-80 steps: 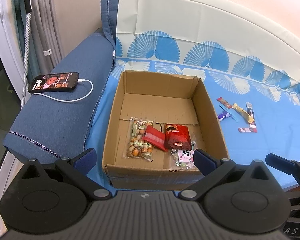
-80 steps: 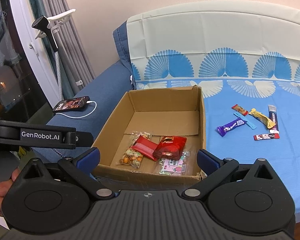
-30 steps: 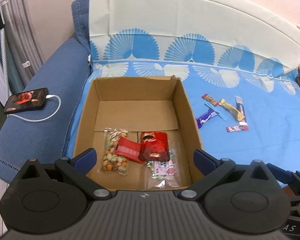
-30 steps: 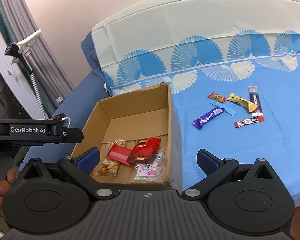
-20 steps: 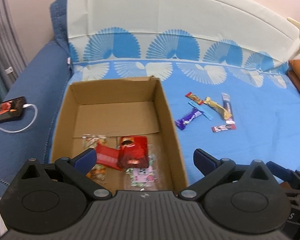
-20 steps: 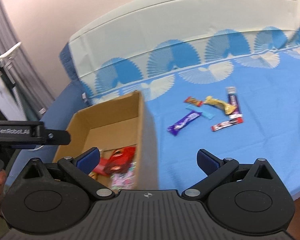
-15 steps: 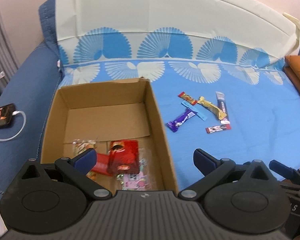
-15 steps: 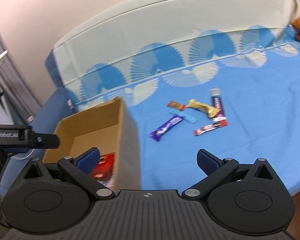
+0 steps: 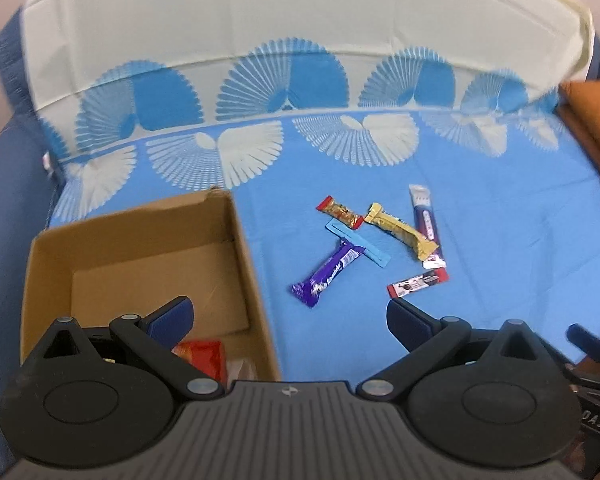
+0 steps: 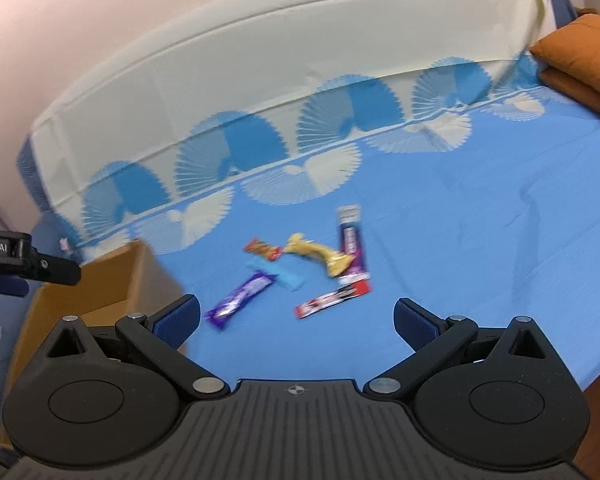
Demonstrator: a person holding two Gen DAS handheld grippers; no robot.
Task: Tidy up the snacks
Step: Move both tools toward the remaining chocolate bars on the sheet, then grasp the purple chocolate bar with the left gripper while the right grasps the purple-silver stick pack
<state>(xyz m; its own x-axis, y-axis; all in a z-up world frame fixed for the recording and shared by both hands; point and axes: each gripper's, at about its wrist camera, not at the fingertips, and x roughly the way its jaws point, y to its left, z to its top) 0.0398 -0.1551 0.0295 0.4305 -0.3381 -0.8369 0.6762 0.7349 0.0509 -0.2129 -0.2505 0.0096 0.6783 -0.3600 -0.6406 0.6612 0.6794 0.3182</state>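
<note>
Both the left gripper [image 9: 288, 314] and the right gripper [image 10: 297, 318] hang wide apart and hold nothing. The cardboard box [image 9: 246, 264] sits at the left on the blue sheet [image 9: 500, 248], its stiff wall edge near the loose snacks. A glossy purple bar [image 9: 326, 274], a crinkled yellow bar [image 9: 400, 231] and a red strip [image 9: 417, 283] lie scattered, with flat bare cloth beyond them to the right.

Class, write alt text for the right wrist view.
An open gripper hangs over a blue sheet where six snack bars lie scattered, the purple bar nearest. A cardboard box sits at left, an orange cushion at right.
</note>
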